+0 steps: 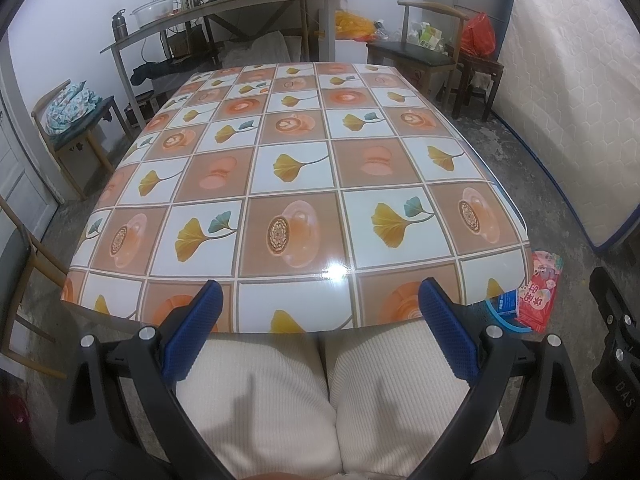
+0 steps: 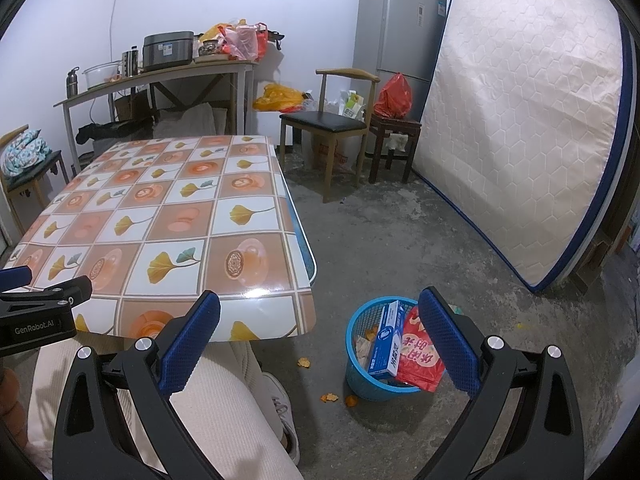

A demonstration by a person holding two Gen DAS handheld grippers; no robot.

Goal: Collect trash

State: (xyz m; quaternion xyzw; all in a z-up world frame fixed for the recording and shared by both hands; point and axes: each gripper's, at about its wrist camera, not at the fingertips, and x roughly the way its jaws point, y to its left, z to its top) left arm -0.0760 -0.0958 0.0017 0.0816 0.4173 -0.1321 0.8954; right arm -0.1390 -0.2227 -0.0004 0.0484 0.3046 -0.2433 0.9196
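A blue mesh bin (image 2: 360, 376) stands on the floor right of the table. It holds a blue and white box (image 2: 385, 344), a red snack bag (image 2: 420, 356) and crumpled scraps. Orange peel bits (image 2: 330, 397) lie on the floor beside it. The bin rim (image 1: 500, 316), the box (image 1: 509, 303) and the red bag (image 1: 538, 292) also show past the table corner in the left wrist view. My left gripper (image 1: 320, 308) is open and empty over my lap at the table's near edge. My right gripper (image 2: 320, 320) is open and empty, above the floor between table and bin.
The table (image 2: 160, 216) has a glossy patterned cloth. A mattress (image 2: 520, 128) leans on the right wall. A chair (image 2: 332, 128), a stool (image 2: 394, 140) with a red bag and a fridge (image 2: 396, 28) stand behind. A side table (image 1: 224, 12) holds kitchenware. My knees (image 1: 320, 400) are below.
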